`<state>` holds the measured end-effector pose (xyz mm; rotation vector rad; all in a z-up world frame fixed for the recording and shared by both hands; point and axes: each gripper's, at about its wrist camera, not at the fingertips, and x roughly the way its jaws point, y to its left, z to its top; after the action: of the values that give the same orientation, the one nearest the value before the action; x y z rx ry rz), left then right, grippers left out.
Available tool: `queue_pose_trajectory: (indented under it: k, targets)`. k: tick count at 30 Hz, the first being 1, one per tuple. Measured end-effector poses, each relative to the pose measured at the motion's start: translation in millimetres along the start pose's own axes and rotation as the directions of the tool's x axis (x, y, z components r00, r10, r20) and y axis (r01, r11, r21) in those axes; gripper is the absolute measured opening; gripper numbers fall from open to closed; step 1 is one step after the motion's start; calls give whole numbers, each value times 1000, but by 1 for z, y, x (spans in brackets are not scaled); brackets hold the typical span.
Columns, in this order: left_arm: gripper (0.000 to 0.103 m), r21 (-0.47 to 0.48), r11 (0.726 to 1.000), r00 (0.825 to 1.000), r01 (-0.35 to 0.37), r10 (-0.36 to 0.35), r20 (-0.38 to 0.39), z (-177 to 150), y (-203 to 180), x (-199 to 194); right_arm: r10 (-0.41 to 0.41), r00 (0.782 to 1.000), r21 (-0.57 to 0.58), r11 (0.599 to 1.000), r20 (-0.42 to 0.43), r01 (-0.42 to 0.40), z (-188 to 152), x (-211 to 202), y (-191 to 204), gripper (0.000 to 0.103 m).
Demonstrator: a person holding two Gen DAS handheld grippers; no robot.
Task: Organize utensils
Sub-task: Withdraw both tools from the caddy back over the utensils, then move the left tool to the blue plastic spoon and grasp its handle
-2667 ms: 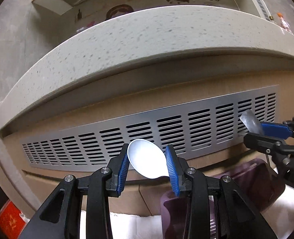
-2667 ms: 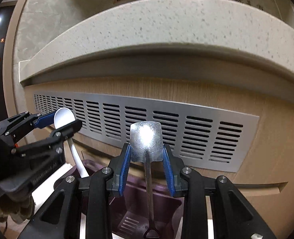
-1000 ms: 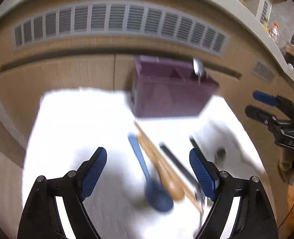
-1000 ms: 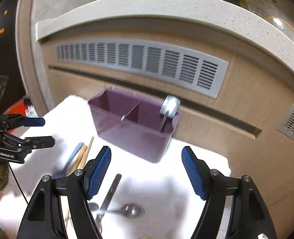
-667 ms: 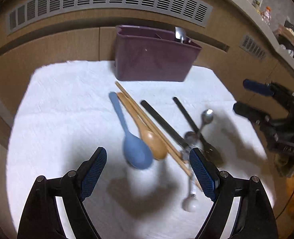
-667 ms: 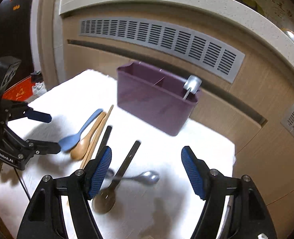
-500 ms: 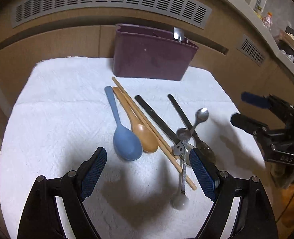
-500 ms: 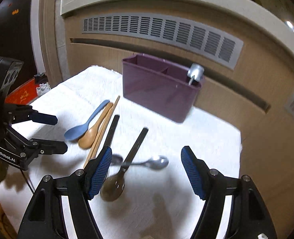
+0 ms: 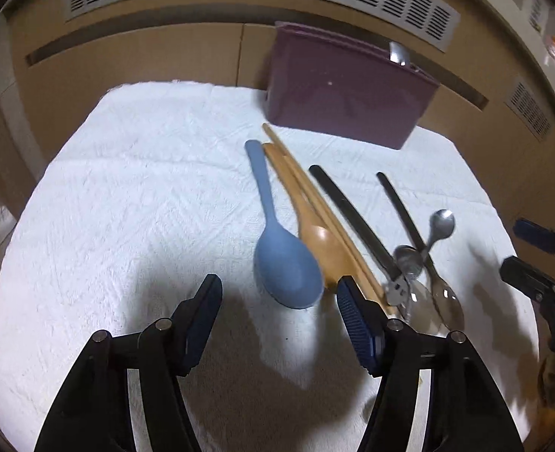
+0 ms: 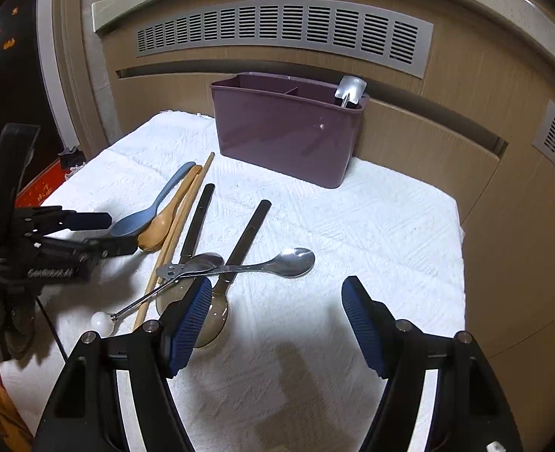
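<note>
A purple utensil holder (image 10: 285, 128) stands at the back of a white cloth (image 10: 371, 233), with a metal scoop (image 10: 349, 88) upright in its right compartment. Loose utensils lie on the cloth: a blue spoon (image 9: 281, 256), a wooden spoon (image 9: 315, 233), wooden chopsticks (image 9: 330, 222), black-handled pieces (image 9: 352, 214) and metal spoons (image 10: 277, 261). My left gripper (image 9: 277, 293) is open and empty, low over the blue spoon's bowl. My right gripper (image 10: 277, 301) is open and empty above the metal spoons. The holder also shows in the left wrist view (image 9: 345, 101).
A wooden cabinet front with a grey vent grille (image 10: 285, 30) stands behind the cloth. A small spoon with a white ball end (image 10: 102, 320) lies near the cloth's left front. A red object (image 10: 36, 192) sits off the cloth's left edge.
Both grippers let go of the white spoon and the metal scoop at the holder, opened, pulled back and came down toward the loose utensils. The left one has neared the blue spoon.
</note>
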<state>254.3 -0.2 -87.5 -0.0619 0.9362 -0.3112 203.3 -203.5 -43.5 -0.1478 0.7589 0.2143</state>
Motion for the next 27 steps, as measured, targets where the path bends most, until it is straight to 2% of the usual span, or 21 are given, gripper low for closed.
queue_pose_trajectory:
  k: [3, 5, 6, 7, 13, 17, 21, 24, 27]
  targets:
    - [63, 3, 1000, 1000, -5, 5, 22, -1, -5, 2, 12, 1000, 2, 1000, -2, -12, -1, 2, 1, 69]
    - [52, -6, 1000, 999, 7, -7, 39, -1, -6, 3, 16, 1000, 3, 1000, -1, -16, -1, 3, 3, 69]
    - [39, -7, 1000, 999, 6, -6, 44, -1, -7, 4, 19, 1000, 5, 1000, 0, -19, -1, 3, 3, 69]
    - [36, -10, 1000, 999, 6, -5, 48, -1, -6, 5, 23, 1000, 7, 1000, 1, -23, -2, 3, 4, 69]
    - [36, -6, 999, 991, 33, -32, 127, -4, -2, -16, 28, 1000, 15, 999, 9, -28, -5, 0, 4, 69]
    - [35, 39, 999, 968, 7, -17, 249, 1, -1, -57, 26, 1000, 23, 999, 15, -26, -6, -3, 2, 69]
    - [33, 96, 995, 944, -31, -3, 331, 7, -6, -86, 29, 999, 27, 999, 19, -30, -5, -4, 2, 69]
    - [30, 115, 993, 935, -31, -12, 355, 10, -6, -92, 38, 999, 29, 999, 18, -38, -4, -2, 6, 69]
    - [30, 119, 992, 934, -30, -14, 358, 13, -4, -89, 43, 999, 19, 999, 18, -44, -3, -2, 11, 69]
